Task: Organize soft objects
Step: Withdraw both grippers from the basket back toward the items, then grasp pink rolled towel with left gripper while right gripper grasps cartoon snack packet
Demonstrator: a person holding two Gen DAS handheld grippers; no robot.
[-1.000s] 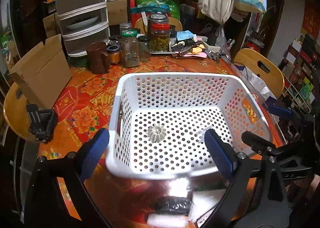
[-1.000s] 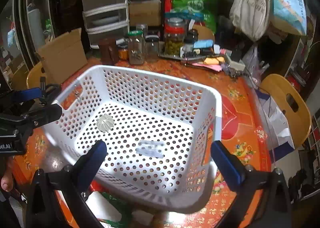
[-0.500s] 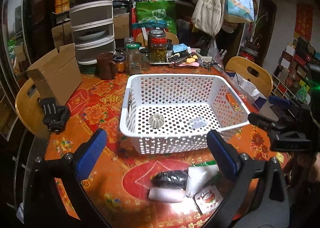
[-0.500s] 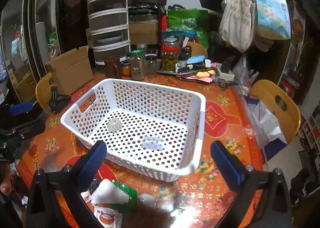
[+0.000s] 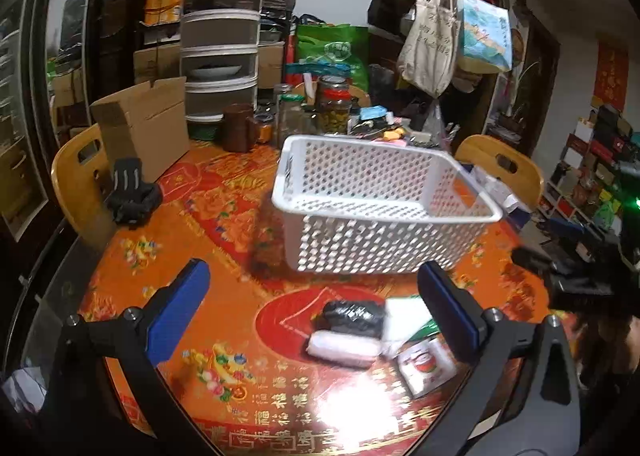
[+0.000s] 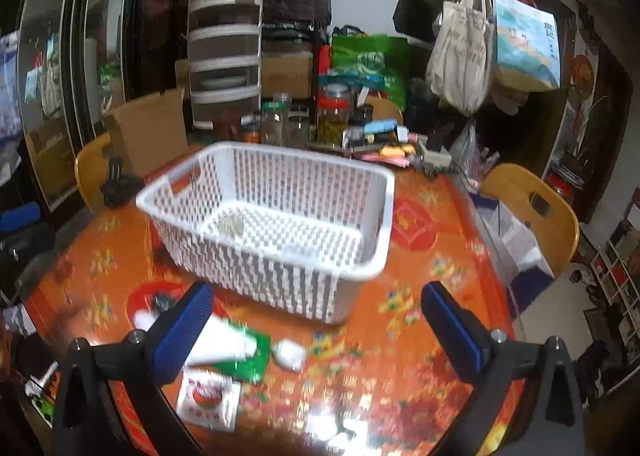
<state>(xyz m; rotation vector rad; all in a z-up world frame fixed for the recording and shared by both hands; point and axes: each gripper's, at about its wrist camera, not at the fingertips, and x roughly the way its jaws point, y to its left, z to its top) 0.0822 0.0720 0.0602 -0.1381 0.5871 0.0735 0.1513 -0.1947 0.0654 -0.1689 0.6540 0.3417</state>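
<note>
White perforated plastic basket (image 5: 380, 212) stands upright on the table (image 5: 224, 240), which carries an orange-red floral cloth. Its open mouth faces up; seen from the left wrist, its long axis runs left to right across the table. Inside, on the floor, the right wrist view shows a pale ribbed round item (image 6: 231, 225) and a blurred light item nearby; neither can be identified further.

Soft objects lie grouped on the table in front of the basket, apart from it. A black wrapped bundle (image 5: 352, 318) lies with its long axis left to right, touching a white roll (image 5: 342, 348) lying parallel just in front. Beside them are a white tissue pack (image 6: 222, 344) on a green packet (image 6: 244, 364), a small sachet with a red picture (image 5: 426, 370), and a small white packet (image 6: 289, 354).

Left gripper (image 5: 312, 320) hovers above the table, blue-padded fingers wide apart, holding nothing. Right gripper (image 6: 316, 330) likewise stands spread and empty. Motion blur softens both views.
</note>
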